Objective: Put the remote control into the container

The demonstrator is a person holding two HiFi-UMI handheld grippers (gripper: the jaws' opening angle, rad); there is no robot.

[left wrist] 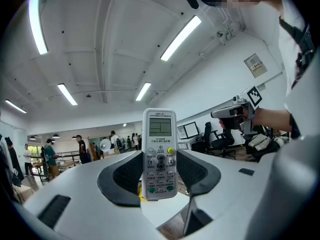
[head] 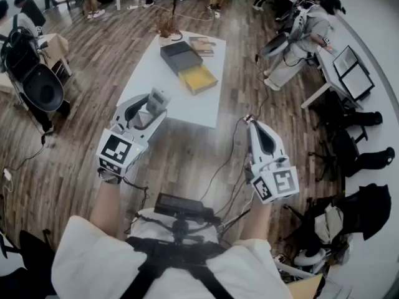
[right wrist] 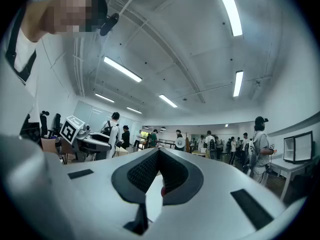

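Your left tool (head: pixel 154 107) grasps the remote control (left wrist: pixel 159 154) upright between its pads, over the near left edge of the tabletop (head: pixel 156 73). The open yellow container (head: pixel 198 78) lies around the tabletop's middle, and a dark box (head: pixel 181 56) sits toward its far end. Your right tool (right wrist: pixel 158 156) is clenched on nothing, off the tabletop's near right corner.

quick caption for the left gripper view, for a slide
Left gripper holding a white remote control upright between its jaws, under ceiling strip lights.
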